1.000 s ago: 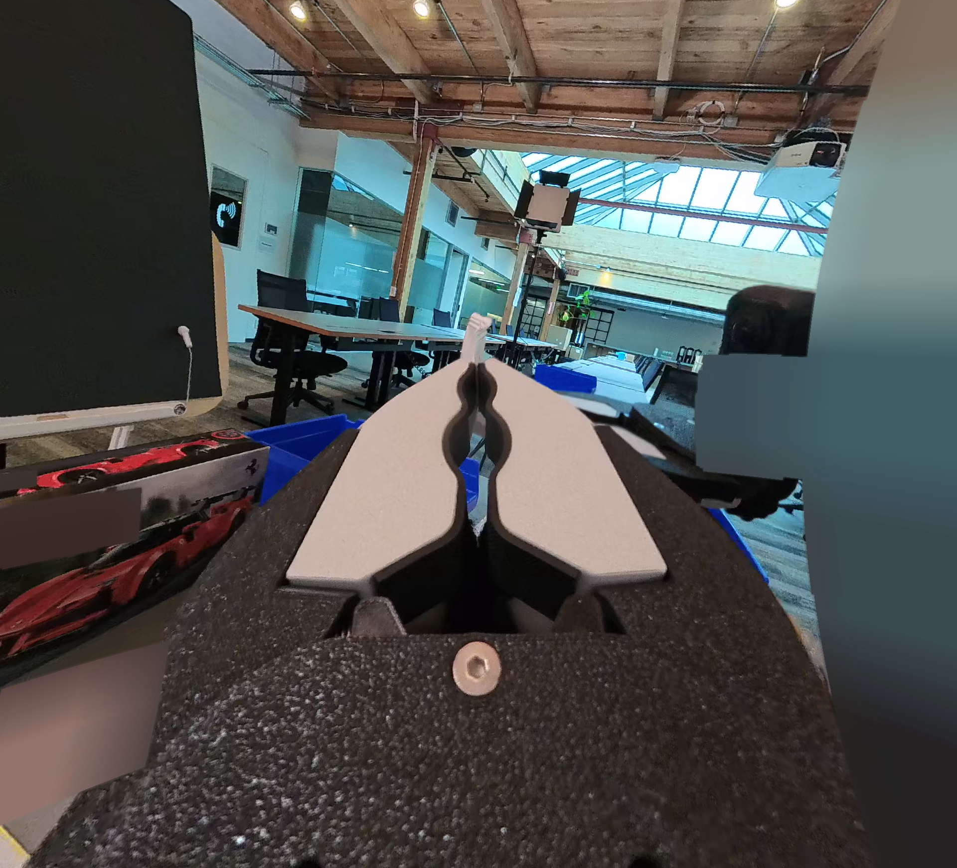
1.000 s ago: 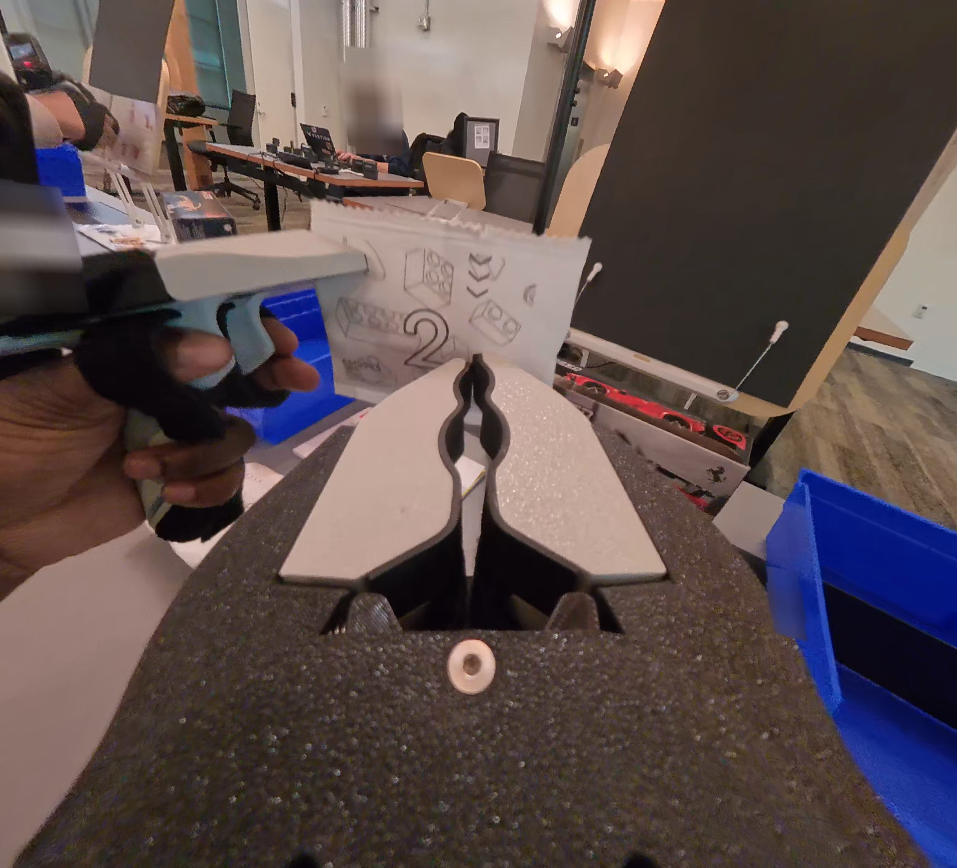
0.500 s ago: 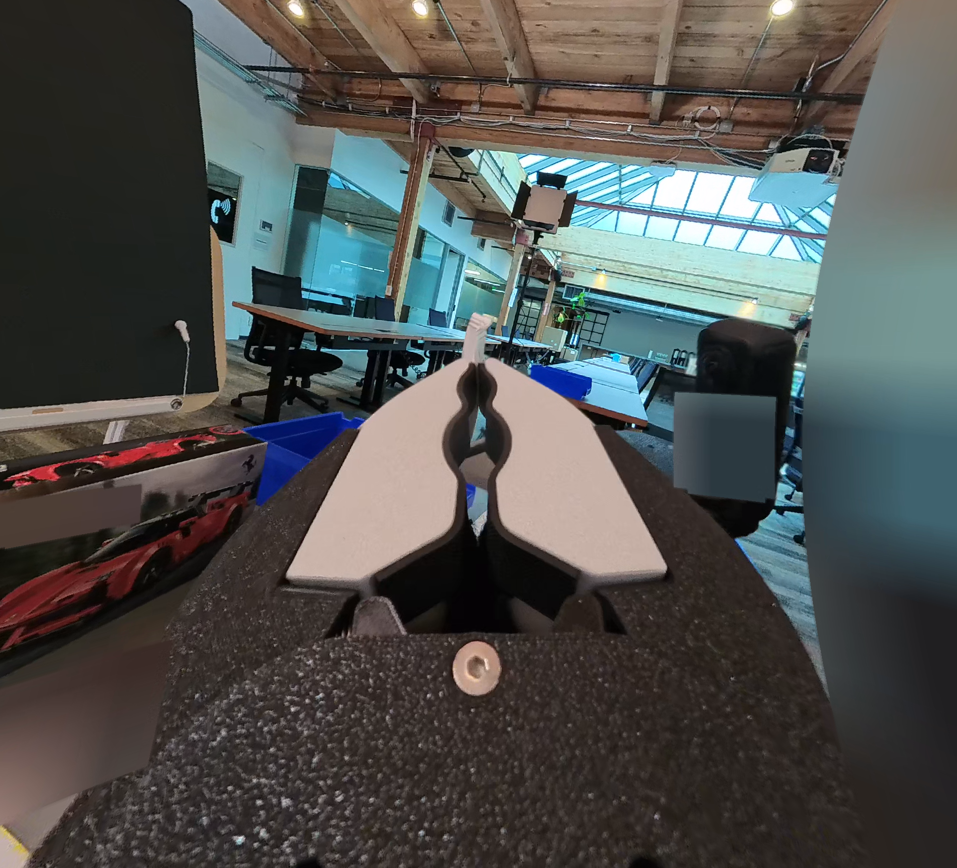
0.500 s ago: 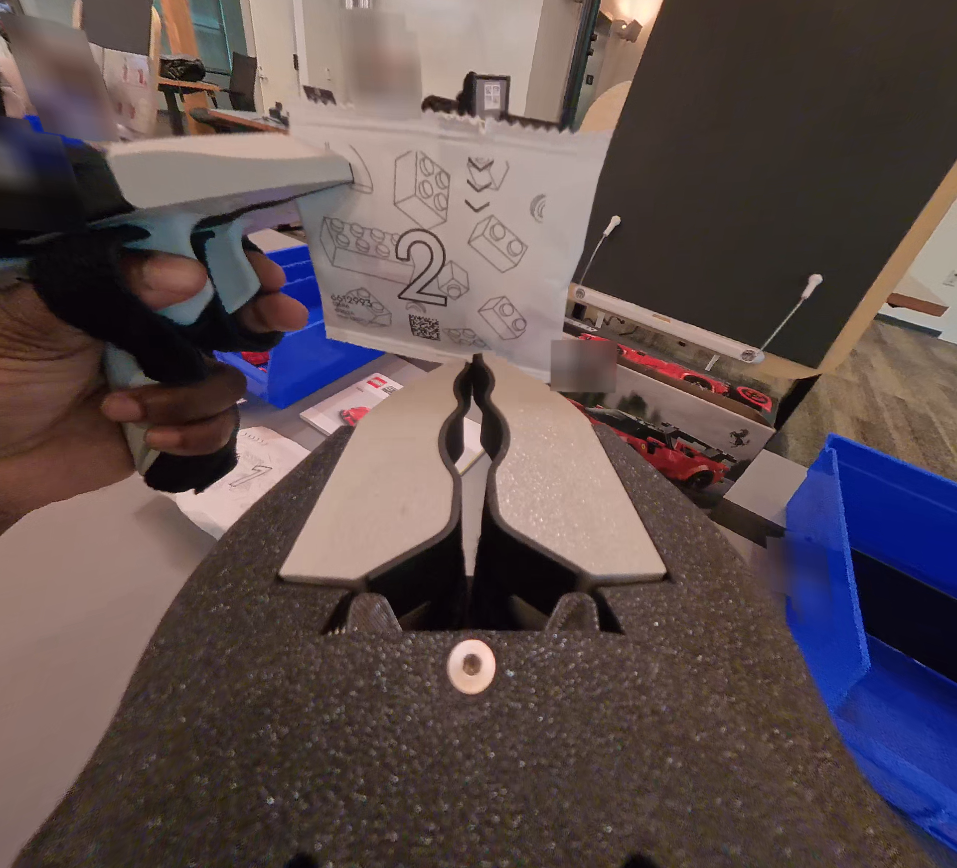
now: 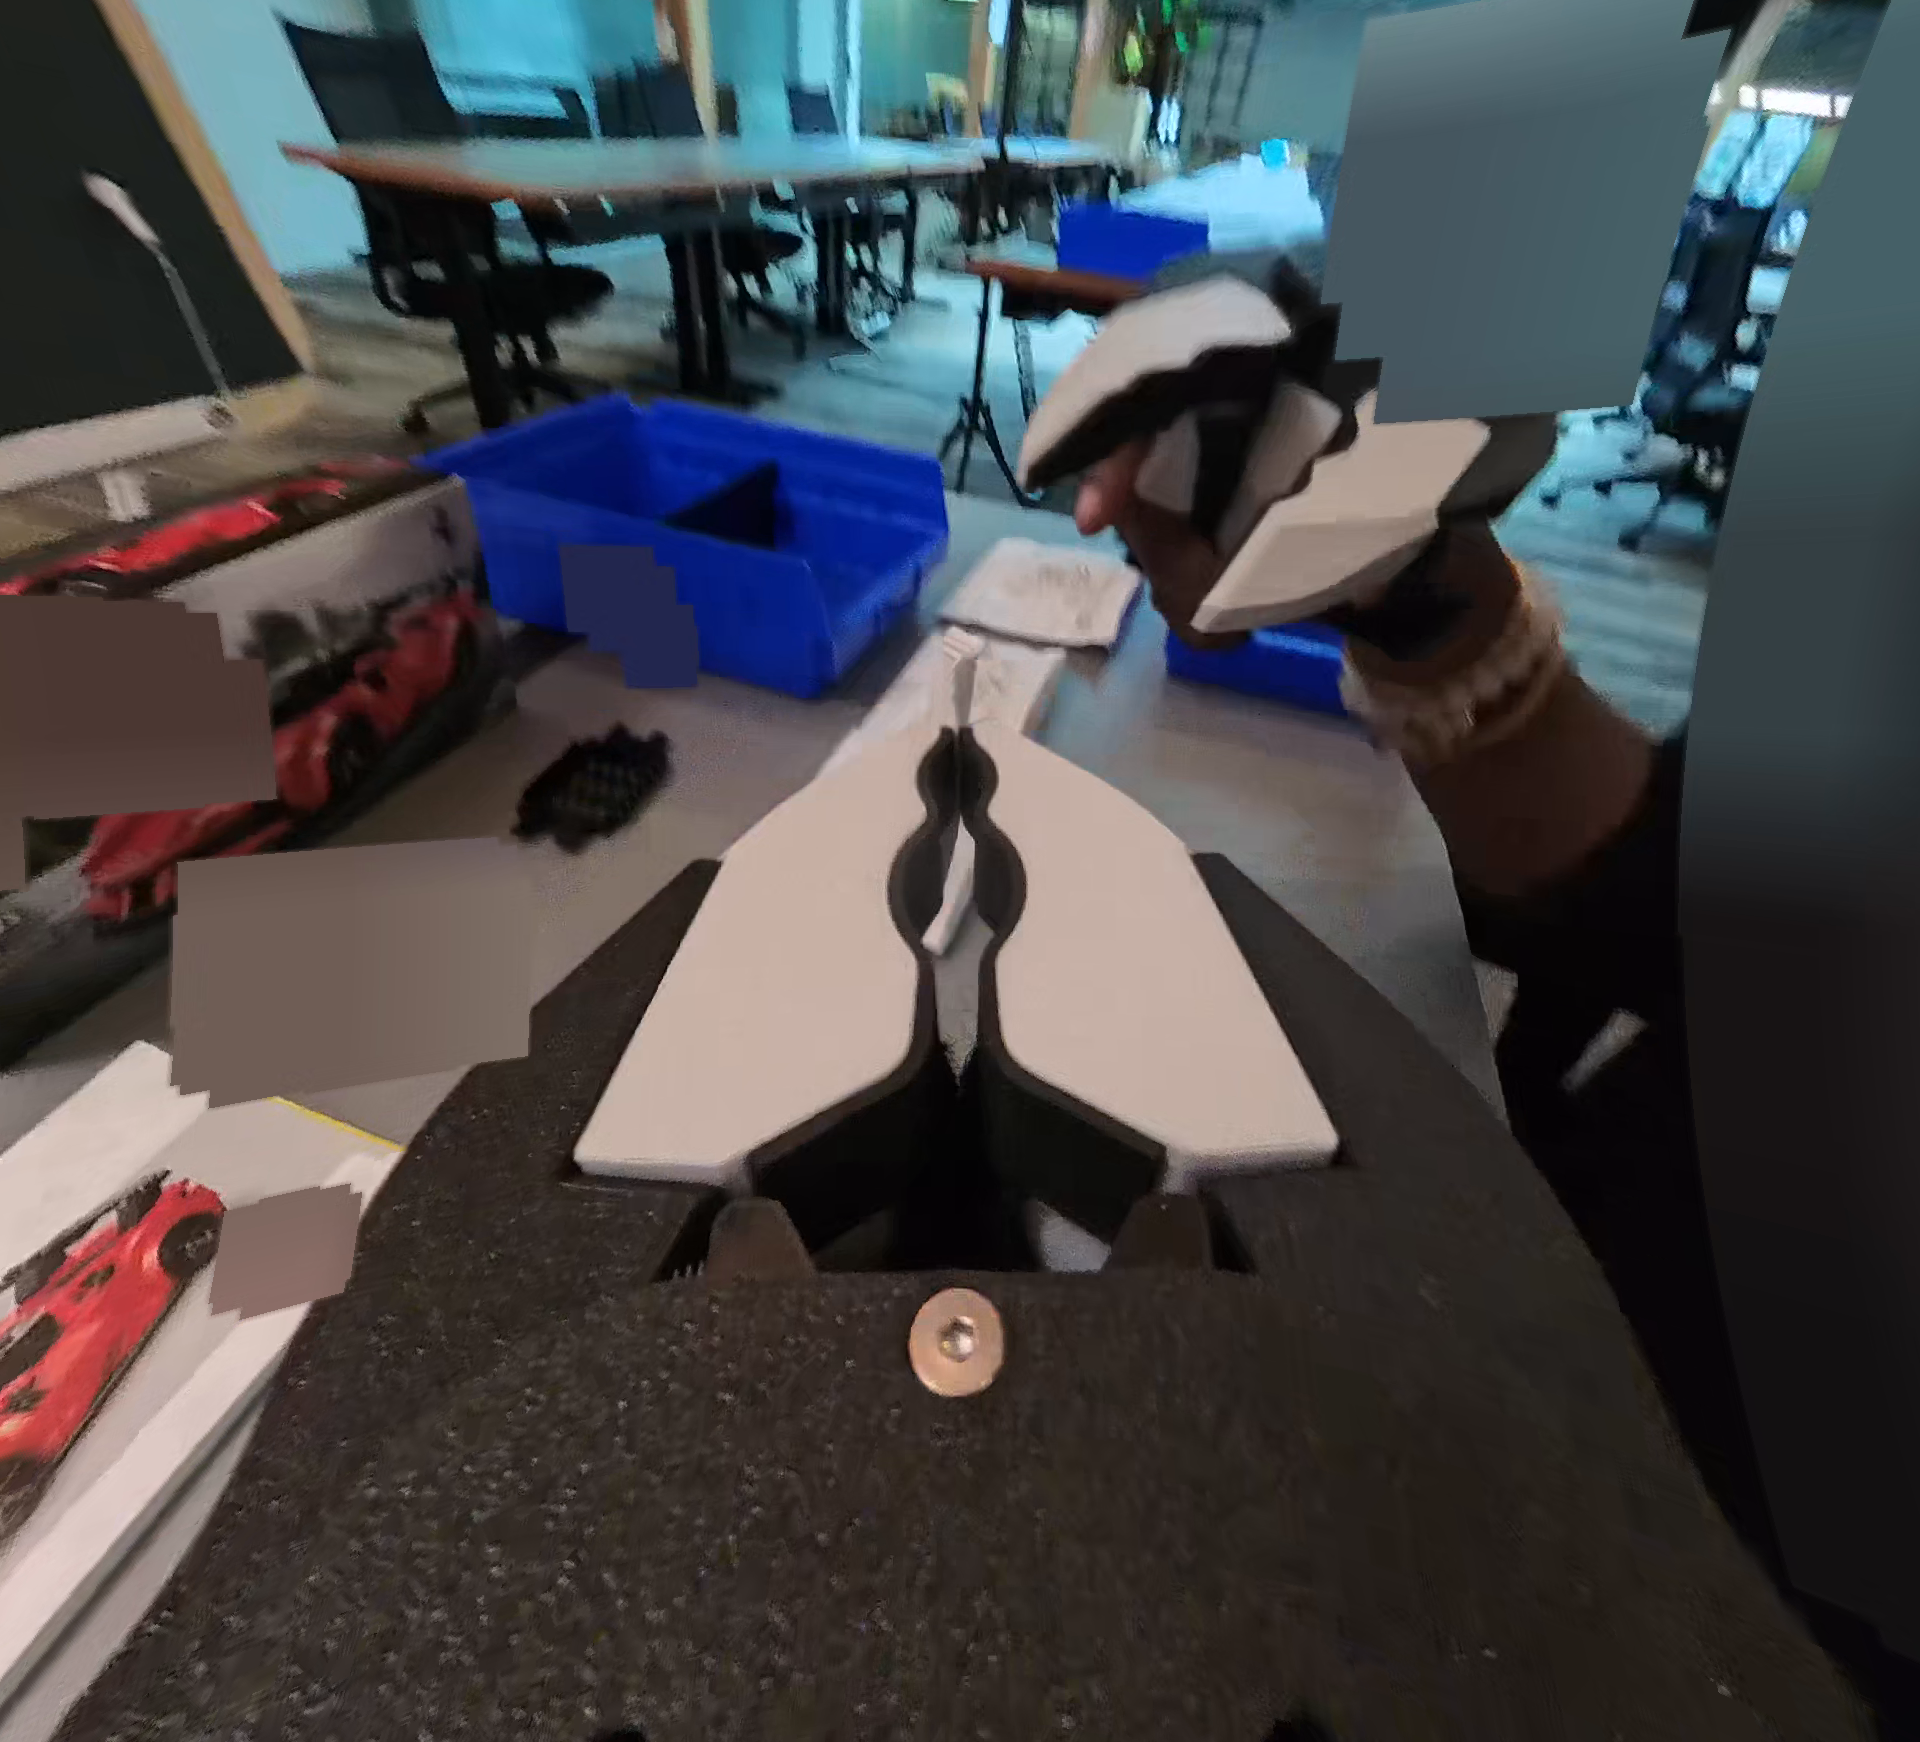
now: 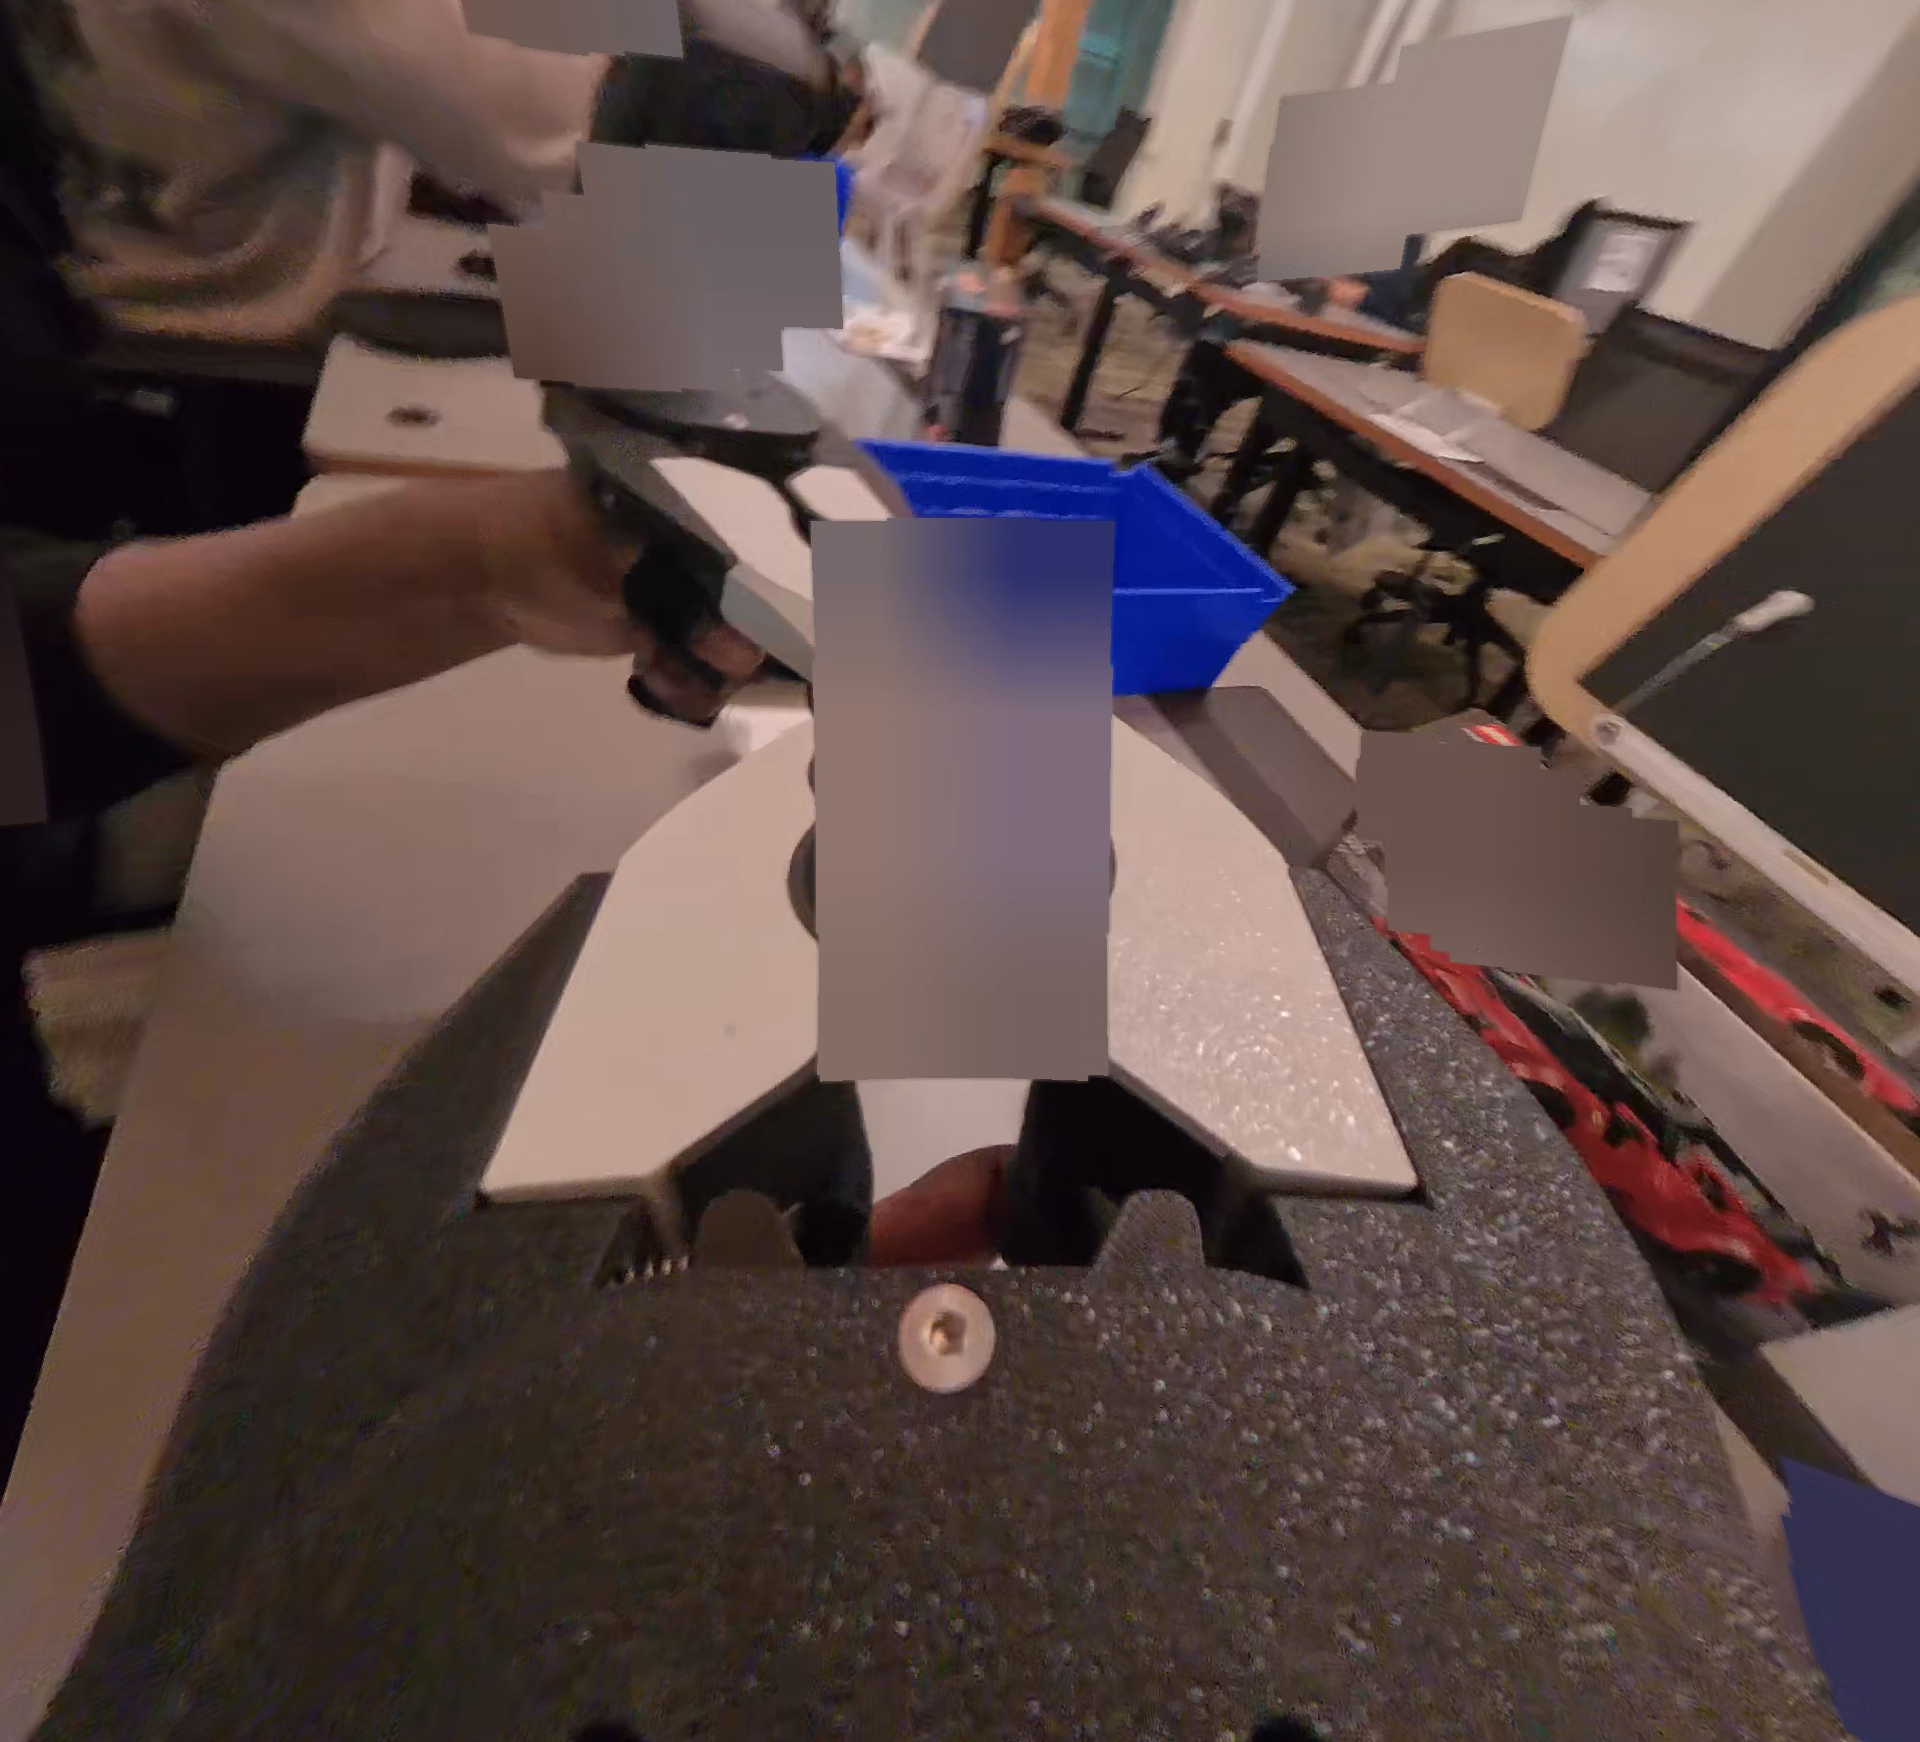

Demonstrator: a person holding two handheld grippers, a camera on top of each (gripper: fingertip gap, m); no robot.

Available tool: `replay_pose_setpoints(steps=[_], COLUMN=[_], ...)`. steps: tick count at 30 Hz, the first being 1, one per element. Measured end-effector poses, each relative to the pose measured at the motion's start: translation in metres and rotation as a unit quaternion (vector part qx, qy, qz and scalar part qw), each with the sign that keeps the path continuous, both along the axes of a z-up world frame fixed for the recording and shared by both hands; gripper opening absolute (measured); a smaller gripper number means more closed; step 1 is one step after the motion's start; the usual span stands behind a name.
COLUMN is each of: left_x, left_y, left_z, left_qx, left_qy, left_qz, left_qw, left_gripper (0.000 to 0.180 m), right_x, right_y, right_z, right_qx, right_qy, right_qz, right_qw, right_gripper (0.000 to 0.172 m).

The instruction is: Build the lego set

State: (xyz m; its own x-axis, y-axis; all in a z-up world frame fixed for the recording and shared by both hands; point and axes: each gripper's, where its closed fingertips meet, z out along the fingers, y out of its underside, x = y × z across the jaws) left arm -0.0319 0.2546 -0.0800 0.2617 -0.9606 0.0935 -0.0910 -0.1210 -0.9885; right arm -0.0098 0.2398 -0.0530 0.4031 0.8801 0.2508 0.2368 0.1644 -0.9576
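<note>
You are in an open office of long desks and black chairs, blurred in both views, with a black board (image 5: 62, 186) on your left. The grey worktop (image 5: 748, 788) fills the near ground. Along its left edge lies a large box printed with a red car (image 5: 364, 653), which the right wrist view shows on its right side (image 6: 1662, 1131). Beyond the box stands a blue bin (image 5: 707, 539) with a divider inside; a second blue bin (image 5: 1247, 664) sits farther right, partly behind your right hand (image 5: 1184, 570). At the near left corner lies a booklet showing a red car (image 5: 94, 1277).

Your left gripper (image 5: 961, 736) has its fingers (image 5: 831, 913) closed on a thin white paper piece (image 5: 961, 679). It is seen edge-on, running up between the pads and poking out past the tips. Both pads press on it.

Your right gripper (image 5: 1114, 546) is raised above the far right of the worktop, well apart from the left one. Its two fingers (image 5: 1143, 362) are spread wide. In its own view a mosaic patch covers the tips, so you cannot tell from there what lies between them.

A flat white packet (image 5: 1039, 591) lies on the worktop just beyond the left fingertips. A small black studded piece (image 5: 597, 783) rests on the worktop between the box and the left gripper.
</note>
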Motion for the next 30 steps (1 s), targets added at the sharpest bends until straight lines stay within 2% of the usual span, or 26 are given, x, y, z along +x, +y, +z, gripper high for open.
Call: replay_pose_setpoints(steps=[1,2,5,7,11,13,15,19,24,28,30], left_x=[0.001,0.002,0.005,0.007,0.008,0.008,0.008,0.010,0.013,0.014,0.013], left_y=[-0.005,-0.010,-0.023,-0.029,-0.036,-0.037,-0.038,-0.045,-0.042,-0.038,-0.036], left_z=[-0.006,-0.011,-0.022,-0.023,-0.028,-0.032,-0.031,-0.024,-0.032,-0.041,-0.049], left_qx=[0.001,0.004,0.012,0.015,0.027,0.036,0.043,0.047,0.059,0.068,0.078], left_qy=[0.018,0.036,0.077,0.086,0.113,0.132,0.136,0.112,0.153,0.206,0.245], left_qz=[-0.011,-0.024,-0.056,-0.072,-0.092,-0.096,-0.096,-0.120,-0.115,-0.102,-0.097], left_qw=[1.000,0.999,0.995,0.994,0.989,0.986,0.985,0.985,0.980,0.971,0.961], left_gripper=[0.000,0.000,0.000,0.000,0.000,0.000,0.000,0.002,0.000,0.000,0.000], right_x=[-0.004,-0.007,-0.012,-0.016,-0.022,-0.024,-0.025,-0.022,-0.018,-0.015,-0.015], right_y=[-0.004,-0.007,-0.006,-0.007,-0.016,-0.020,-0.022,-0.028,-0.026,-0.023,-0.026], right_z=[-0.005,-0.011,-0.031,-0.036,-0.049,-0.052,-0.052,-0.043,-0.051,-0.061,-0.062], right_qx=[0.000,0.002,-0.013,-0.016,-0.016,-0.002,-0.003,-0.023,-0.052,-0.057,-0.045], right_qy=[-0.028,-0.058,-0.142,-0.164,-0.195,-0.198,-0.185,-0.104,-0.063,-0.086,-0.108], right_qz=[0.026,0.052,0.089,0.108,0.152,0.167,0.171,0.207,0.214,0.196,0.200], right_qw=[0.999,0.997,0.986,0.980,0.969,0.966,0.968,0.973,0.973,0.975,0.973], right_gripper=[0.042,0.044,0.035,0.022,0.017,0.003,0.001,0.000,0.001,0.002,0.009])
